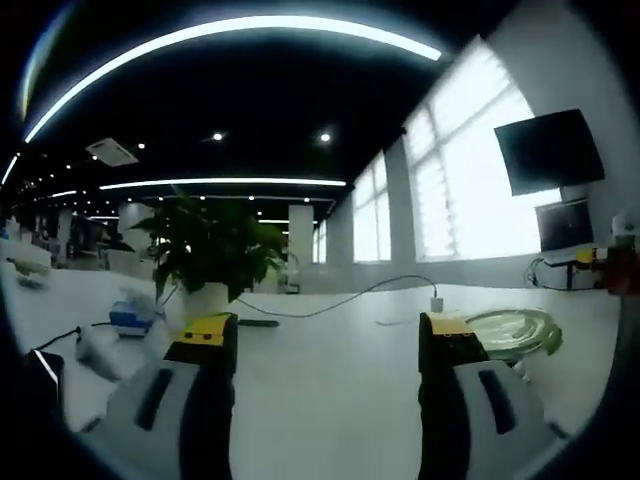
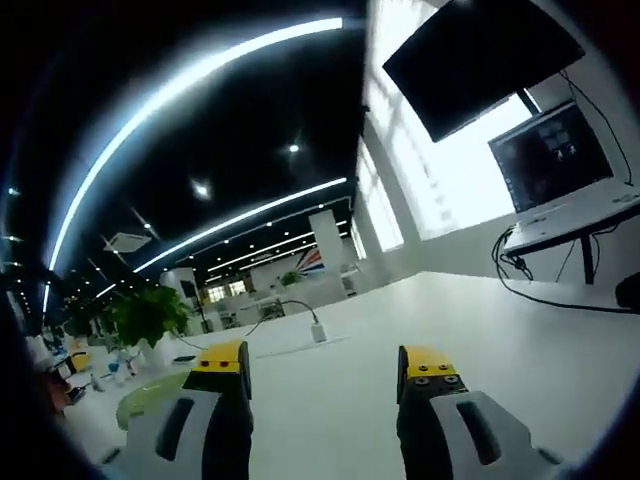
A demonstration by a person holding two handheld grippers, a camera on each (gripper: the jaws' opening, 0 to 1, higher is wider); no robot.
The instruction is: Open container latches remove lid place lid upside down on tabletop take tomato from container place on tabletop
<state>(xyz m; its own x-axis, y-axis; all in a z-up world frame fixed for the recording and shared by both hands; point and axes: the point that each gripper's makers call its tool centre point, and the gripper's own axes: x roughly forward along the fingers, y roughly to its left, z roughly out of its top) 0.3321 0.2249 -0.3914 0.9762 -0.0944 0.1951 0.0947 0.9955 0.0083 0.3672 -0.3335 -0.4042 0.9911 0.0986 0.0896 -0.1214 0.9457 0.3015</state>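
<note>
A round, clear, green-tinted container piece (image 1: pixel 513 330) lies low on the white tabletop (image 1: pixel 330 400), just right of my left gripper's right jaw. I cannot tell whether it is the lid or the tub. No tomato can be made out. My left gripper (image 1: pixel 326 330) is open with only bare table between its yellow-tipped jaws. In the right gripper view the same greenish round piece (image 2: pixel 150 395) sits at the lower left, partly behind the left jaw. My right gripper (image 2: pixel 323 362) is also open and holds nothing.
A potted plant (image 1: pixel 210 245) stands at the back left, with a blue item (image 1: pixel 130 318) and a white object (image 1: pixel 95 350) beside it. A cable with a white plug (image 1: pixel 435 300) crosses the table. Monitors (image 1: pixel 550 150) and cables (image 2: pixel 540 270) line the right wall.
</note>
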